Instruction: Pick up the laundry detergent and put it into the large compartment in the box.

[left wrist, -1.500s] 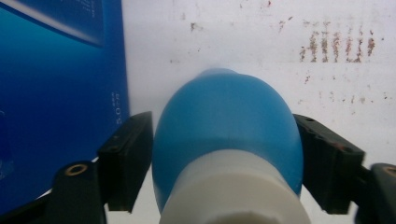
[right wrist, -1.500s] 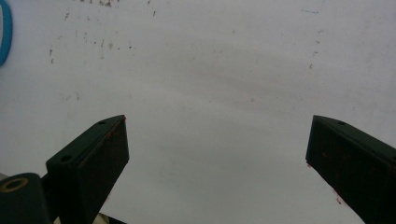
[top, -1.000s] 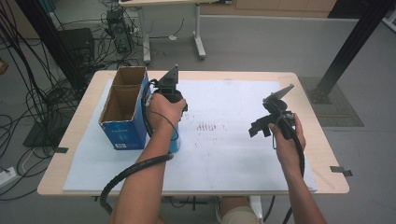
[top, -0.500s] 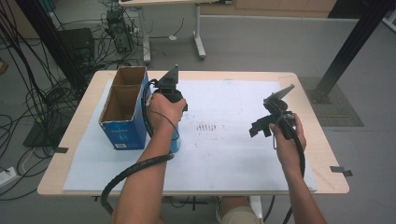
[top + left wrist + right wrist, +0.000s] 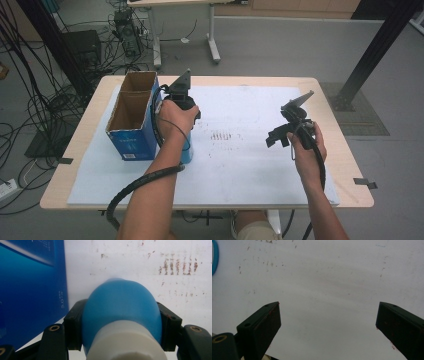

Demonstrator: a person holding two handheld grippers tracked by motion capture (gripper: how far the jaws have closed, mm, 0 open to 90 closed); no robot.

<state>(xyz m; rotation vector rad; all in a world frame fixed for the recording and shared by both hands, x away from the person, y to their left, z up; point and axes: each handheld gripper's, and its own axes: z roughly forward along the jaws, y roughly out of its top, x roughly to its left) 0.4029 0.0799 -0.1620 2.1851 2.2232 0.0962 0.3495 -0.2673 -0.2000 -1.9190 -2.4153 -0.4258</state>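
Nothing moved, left gripper [image 5: 120, 322] clamps blue bottle [image 5: 121, 307], right gripper [image 5: 328, 325] spread empty, stained white sheet [image 5: 250, 150].

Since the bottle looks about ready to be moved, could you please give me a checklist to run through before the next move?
1. Left gripper clamped on both sides of the blue bottle: ok.
2. Bottle's white cap seated: cannot tell.
3. Cardboard box open on top: ok.
4. Box compartments free: cannot tell.
5. Right gripper open, holding nothing, above the white mat: ok.
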